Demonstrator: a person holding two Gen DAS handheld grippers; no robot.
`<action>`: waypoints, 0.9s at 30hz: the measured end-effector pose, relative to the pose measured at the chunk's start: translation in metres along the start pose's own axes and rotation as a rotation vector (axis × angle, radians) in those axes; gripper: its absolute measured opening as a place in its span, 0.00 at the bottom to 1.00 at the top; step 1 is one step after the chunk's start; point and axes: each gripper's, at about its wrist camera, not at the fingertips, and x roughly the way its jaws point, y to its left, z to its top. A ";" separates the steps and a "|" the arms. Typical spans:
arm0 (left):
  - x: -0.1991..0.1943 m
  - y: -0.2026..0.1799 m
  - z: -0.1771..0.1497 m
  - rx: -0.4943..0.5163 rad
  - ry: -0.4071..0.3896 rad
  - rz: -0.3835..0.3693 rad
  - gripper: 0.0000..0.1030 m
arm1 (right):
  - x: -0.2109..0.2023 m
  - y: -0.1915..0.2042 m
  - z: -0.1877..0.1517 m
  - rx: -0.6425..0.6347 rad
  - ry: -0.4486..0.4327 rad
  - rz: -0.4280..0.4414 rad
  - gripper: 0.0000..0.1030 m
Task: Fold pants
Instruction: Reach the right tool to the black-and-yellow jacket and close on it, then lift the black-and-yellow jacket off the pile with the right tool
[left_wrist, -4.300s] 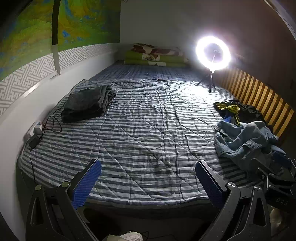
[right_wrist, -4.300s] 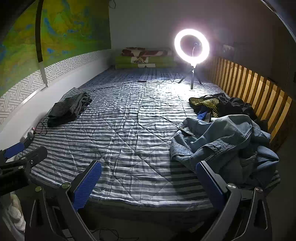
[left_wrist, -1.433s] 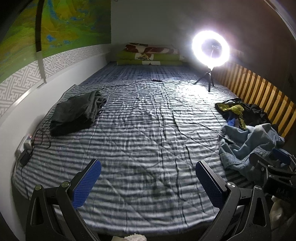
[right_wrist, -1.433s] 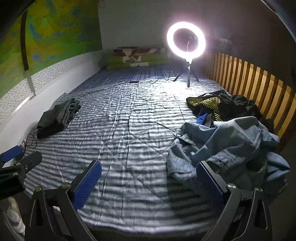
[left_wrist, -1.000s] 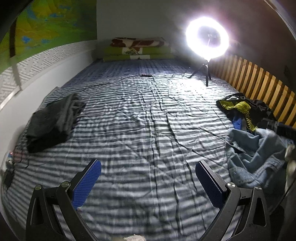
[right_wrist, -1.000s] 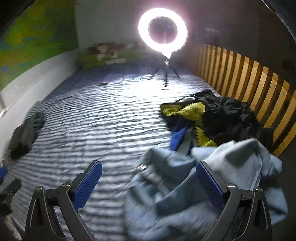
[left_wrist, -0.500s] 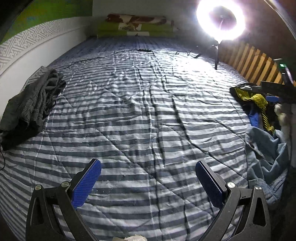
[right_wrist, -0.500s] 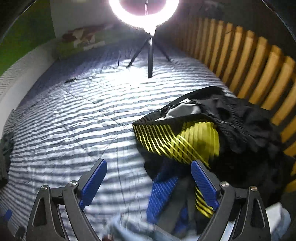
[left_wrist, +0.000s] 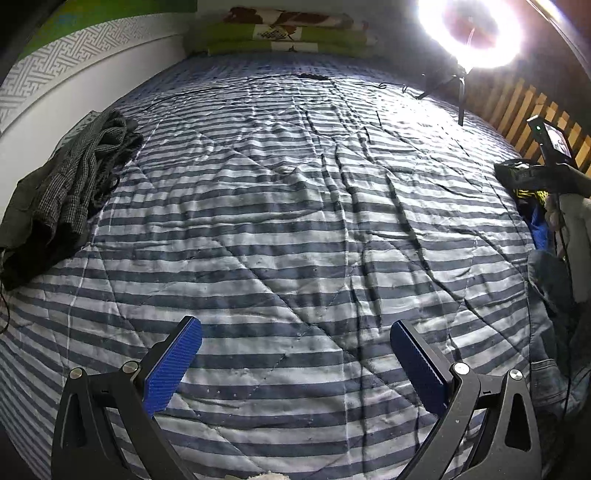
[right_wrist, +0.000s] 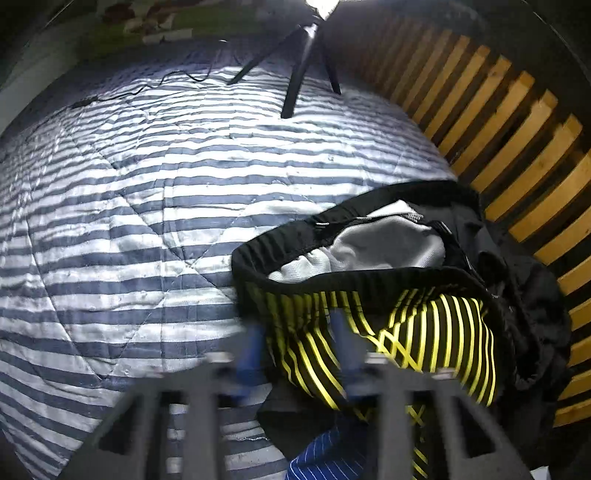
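Black pants with yellow stripes (right_wrist: 424, 332) lie crumpled at the right side of the bed, the waistband open and a grey lining showing. My right gripper (right_wrist: 299, 343) points down onto their left edge, its jaws blurred and closing with a gap still between them. Striped fabric lies between the pads. My left gripper (left_wrist: 295, 354) hangs open over the bare striped quilt (left_wrist: 277, 221) with nothing between its fingers. In the left wrist view the same pants (left_wrist: 528, 192) show at the far right, half hidden behind the right-hand tool.
Blue jeans (left_wrist: 546, 295) lie at the right edge. A dark grey garment (left_wrist: 62, 192) sits folded by the left wall. A ring light (left_wrist: 476, 29) on a tripod (right_wrist: 299, 66) stands at the back, with a cable across the quilt. Wooden slats (right_wrist: 517, 129) line the right side.
Both grippers moved forward and down over the bed. The right one came down onto the black and yellow pants and its jaws narrowed from wide open. The left one stayed open.
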 end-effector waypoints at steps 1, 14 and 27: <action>-0.002 0.001 0.000 -0.003 -0.003 -0.003 1.00 | -0.004 -0.007 0.000 0.033 -0.009 0.008 0.06; -0.042 0.016 0.000 -0.030 -0.074 -0.013 1.00 | -0.184 -0.073 0.002 0.211 -0.289 0.260 0.04; -0.047 0.020 -0.022 0.014 -0.071 0.030 1.00 | -0.263 0.072 0.023 0.067 -0.261 0.117 0.04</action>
